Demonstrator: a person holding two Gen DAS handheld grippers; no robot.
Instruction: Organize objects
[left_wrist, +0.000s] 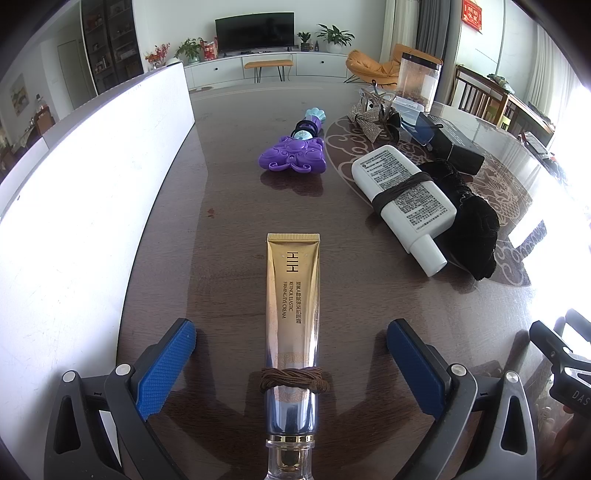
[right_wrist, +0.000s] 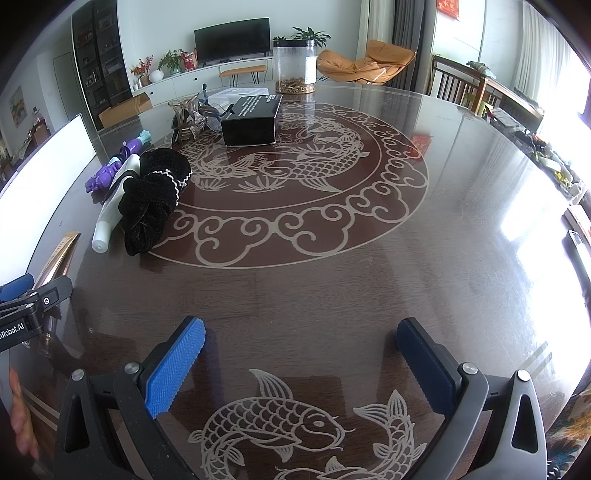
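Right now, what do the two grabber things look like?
Both match: the left gripper and right gripper have dark grey plastic frames with triangle cut-outs and silver bolts. Their fingers carry bumpy blue pads. White lettering marks the left one's black body.

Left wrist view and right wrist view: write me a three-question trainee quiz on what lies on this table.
1. True or false: the left gripper is shut on the gold eye cream tube.
2. What is wound round the white bottle? A) black band B) red ribbon C) nothing
3. Fill in: right of the white bottle lies a black velvet ____.

Key: 1 false, its jaws stand open either side of the tube. 2 A. 3 scrunchie.
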